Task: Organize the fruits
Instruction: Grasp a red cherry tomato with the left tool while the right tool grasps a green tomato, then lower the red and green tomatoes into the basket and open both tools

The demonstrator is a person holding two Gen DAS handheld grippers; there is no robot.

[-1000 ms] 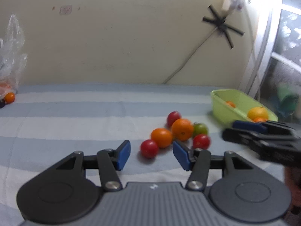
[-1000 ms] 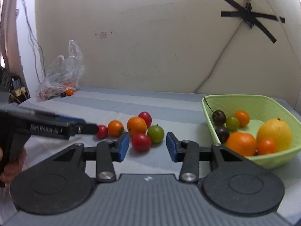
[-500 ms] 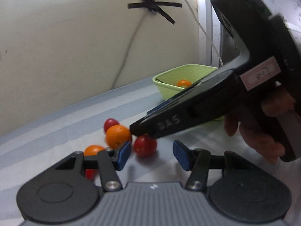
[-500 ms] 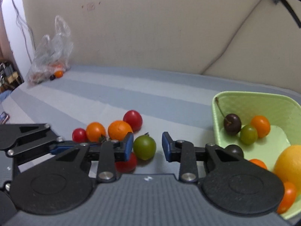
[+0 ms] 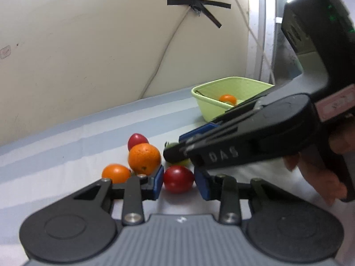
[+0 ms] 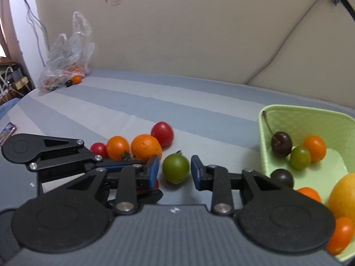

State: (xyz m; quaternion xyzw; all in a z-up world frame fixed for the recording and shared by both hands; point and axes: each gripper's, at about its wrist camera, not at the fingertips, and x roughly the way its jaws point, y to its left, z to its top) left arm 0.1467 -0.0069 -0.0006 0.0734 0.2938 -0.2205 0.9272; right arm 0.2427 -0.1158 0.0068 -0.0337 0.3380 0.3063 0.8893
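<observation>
Two claws work the same loose cluster of fruit on the blue-striped surface (image 6: 199,108). The left claw (image 5: 178,180) is closing on a glossy red tomato (image 5: 178,178), its blue pads against both sides. The right claw (image 6: 174,171) is clenched on a round green tomato (image 6: 176,171) with a small dried stem. Only the right wrist view shows the inside of the green basket (image 6: 310,115): dark cherries, small orange and green fruits, one large yellow-orange fruit, plus a plastic bag (image 6: 66,53) by the wall. Only the left wrist view shows the person's hand (image 5: 321,166) gripping the right tool.
</observation>
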